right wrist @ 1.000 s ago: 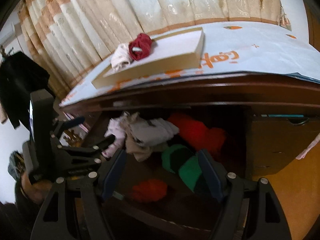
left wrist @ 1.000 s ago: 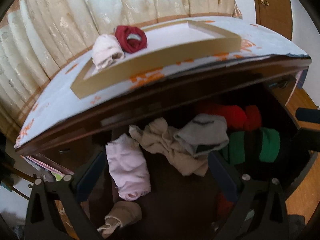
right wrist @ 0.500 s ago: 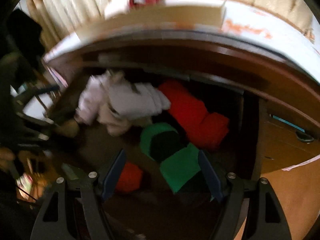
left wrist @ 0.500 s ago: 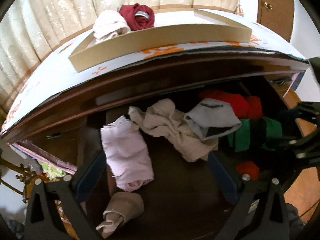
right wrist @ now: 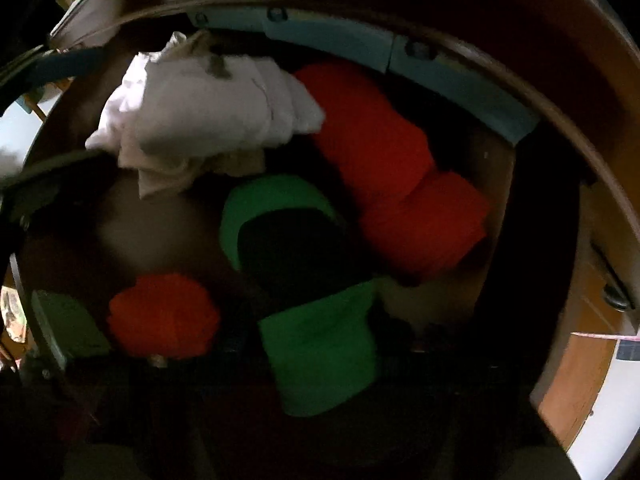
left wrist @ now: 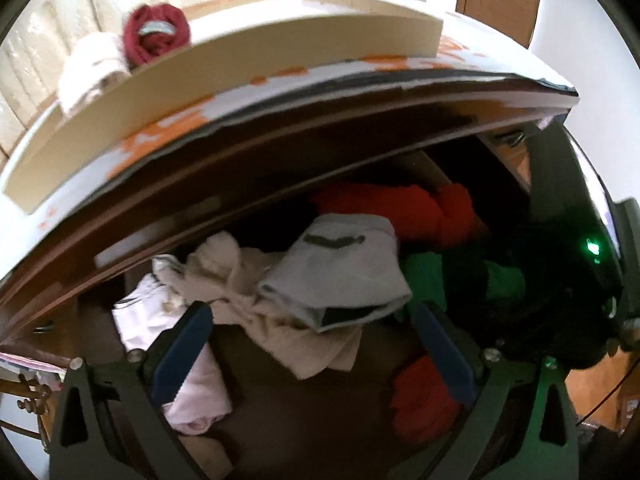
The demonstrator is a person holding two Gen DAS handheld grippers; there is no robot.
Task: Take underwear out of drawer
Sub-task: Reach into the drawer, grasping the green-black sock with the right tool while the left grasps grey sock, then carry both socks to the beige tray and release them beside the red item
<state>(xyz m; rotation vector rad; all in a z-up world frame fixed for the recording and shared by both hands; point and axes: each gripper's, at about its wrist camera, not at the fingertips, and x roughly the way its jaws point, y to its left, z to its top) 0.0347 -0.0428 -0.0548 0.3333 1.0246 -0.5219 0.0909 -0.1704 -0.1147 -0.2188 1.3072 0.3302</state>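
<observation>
The open wooden drawer [left wrist: 280, 408] holds several pieces of underwear. In the left wrist view a folded grey piece [left wrist: 340, 276] lies on a crumpled beige one [left wrist: 240, 280], with a pink piece [left wrist: 188, 388] to the left. My left gripper [left wrist: 312, 344] hangs open just above the grey piece and touches nothing. The right gripper's dark body [left wrist: 560, 292] is low over the green and black underwear [right wrist: 320, 352]. Its jaws are closing, but its fingers are lost in darkness, so I cannot see whether they press the fabric.
Red pieces [right wrist: 380, 148] fill the drawer's back right, and a small red roll [right wrist: 164, 316] lies at the front. On the dresser top a shallow tray [left wrist: 240, 68] holds a maroon roll [left wrist: 156, 32] and a pale pink roll [left wrist: 92, 68]. The dresser's edge overhangs the drawer.
Both grippers have come down closer to the drawer. The right one has dropped right over the green piece, and its fingers, wide apart before, no longer show. The left has neared the grey piece.
</observation>
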